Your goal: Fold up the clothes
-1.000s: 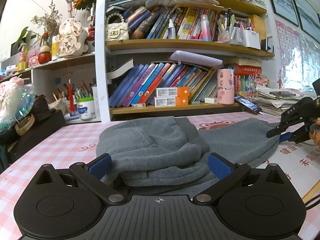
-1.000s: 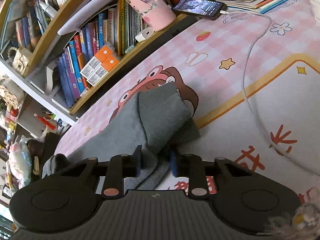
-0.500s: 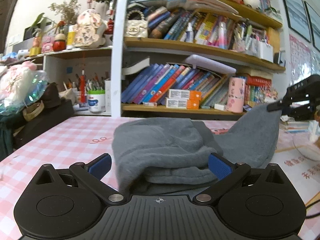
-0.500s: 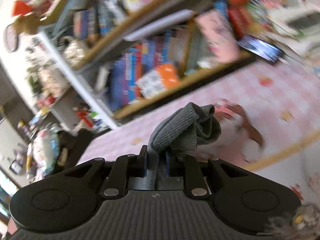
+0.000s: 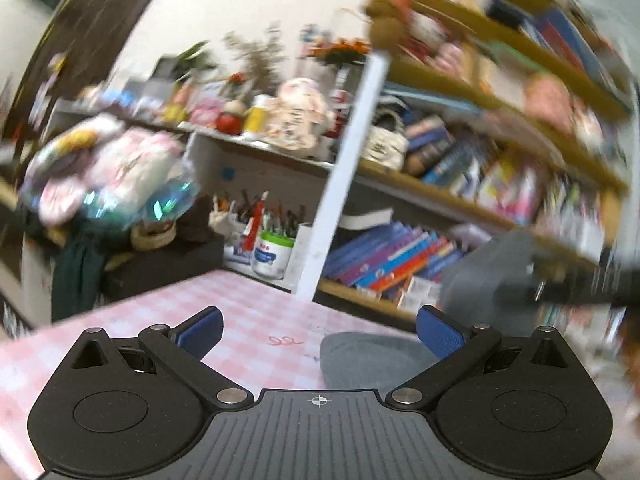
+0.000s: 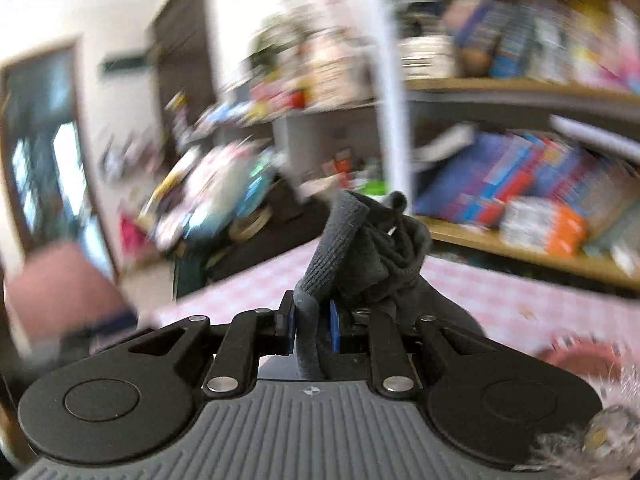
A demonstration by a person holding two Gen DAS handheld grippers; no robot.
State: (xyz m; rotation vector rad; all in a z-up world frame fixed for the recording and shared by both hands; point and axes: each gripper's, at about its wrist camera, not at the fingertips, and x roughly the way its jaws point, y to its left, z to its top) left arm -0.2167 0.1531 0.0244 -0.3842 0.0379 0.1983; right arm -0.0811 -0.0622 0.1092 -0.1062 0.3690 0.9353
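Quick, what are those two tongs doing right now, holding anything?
Left tongs: open, holding nothing.
Right tongs: shut on a bunched edge of the grey fleece garment.

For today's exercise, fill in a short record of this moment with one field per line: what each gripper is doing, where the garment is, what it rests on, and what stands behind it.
left gripper: fingers wide apart, nothing between them
right gripper: fingers closed on a bunched edge of the grey garment, lifted clear of the table
grey garment, rest: part lies on the table in the left wrist view, part hangs from the right gripper
surface: pink checked tablecloth
background: bookshelf with rows of books; blurred
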